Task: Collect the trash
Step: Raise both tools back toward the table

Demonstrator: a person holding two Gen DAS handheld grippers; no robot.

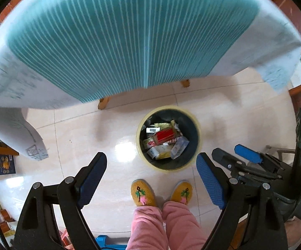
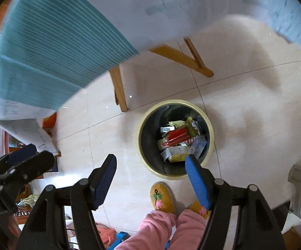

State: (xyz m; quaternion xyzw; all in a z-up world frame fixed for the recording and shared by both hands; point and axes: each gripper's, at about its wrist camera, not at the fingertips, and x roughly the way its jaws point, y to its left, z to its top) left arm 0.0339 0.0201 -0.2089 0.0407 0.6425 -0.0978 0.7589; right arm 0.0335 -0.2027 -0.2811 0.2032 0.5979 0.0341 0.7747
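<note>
Shiny floor tiles (image 1: 88, 129) hold a round bin (image 1: 168, 138) by the person's slippers (image 1: 143, 192). Trash (image 1: 165, 140) inside is light, crushable boxes; pinch flat sides. Left gripper (image 1: 151, 174) and right gripper (image 2: 150, 179) gape wide, holding nothing.
</note>
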